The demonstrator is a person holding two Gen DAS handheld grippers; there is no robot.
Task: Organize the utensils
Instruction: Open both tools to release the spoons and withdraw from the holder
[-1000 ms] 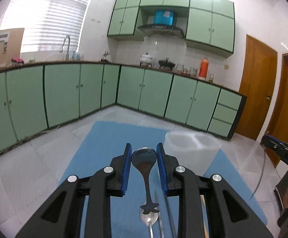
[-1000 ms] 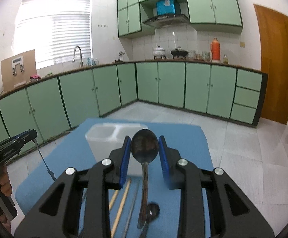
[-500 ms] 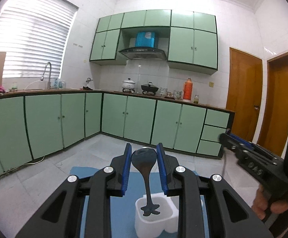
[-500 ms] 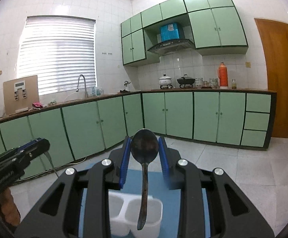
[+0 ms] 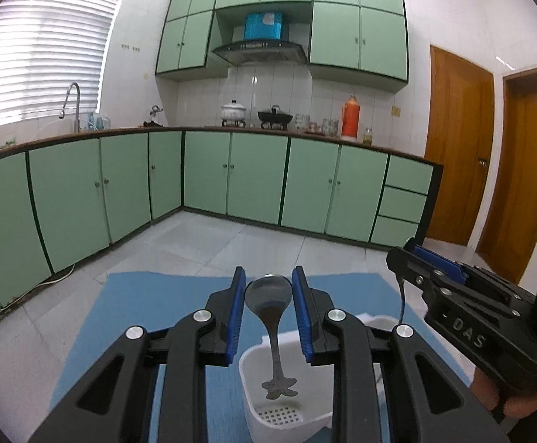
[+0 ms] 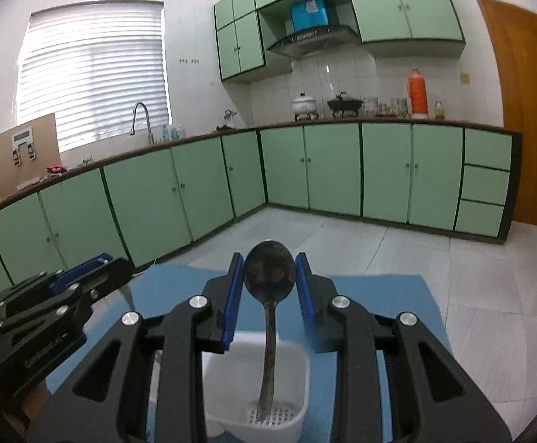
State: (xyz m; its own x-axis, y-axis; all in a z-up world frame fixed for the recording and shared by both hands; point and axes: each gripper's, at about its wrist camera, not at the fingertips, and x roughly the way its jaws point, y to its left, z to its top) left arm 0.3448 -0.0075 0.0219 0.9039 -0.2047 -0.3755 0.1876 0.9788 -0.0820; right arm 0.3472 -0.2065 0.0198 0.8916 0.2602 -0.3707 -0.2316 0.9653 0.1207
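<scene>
A blue mat covers the work surface, and the white holder sits on it at 6 o'clock in both wrist views. The right gripper pinches a plain dark spoon by its bowl, handle tip down in a compartment. The left gripper likewise pinches a smaller spoon with a shaped handle end – hanging just above the perforated floor. Both look stiff, light, slick metal; gripped on a curved bowl they could swing or slip – the neck seems surer
</scene>
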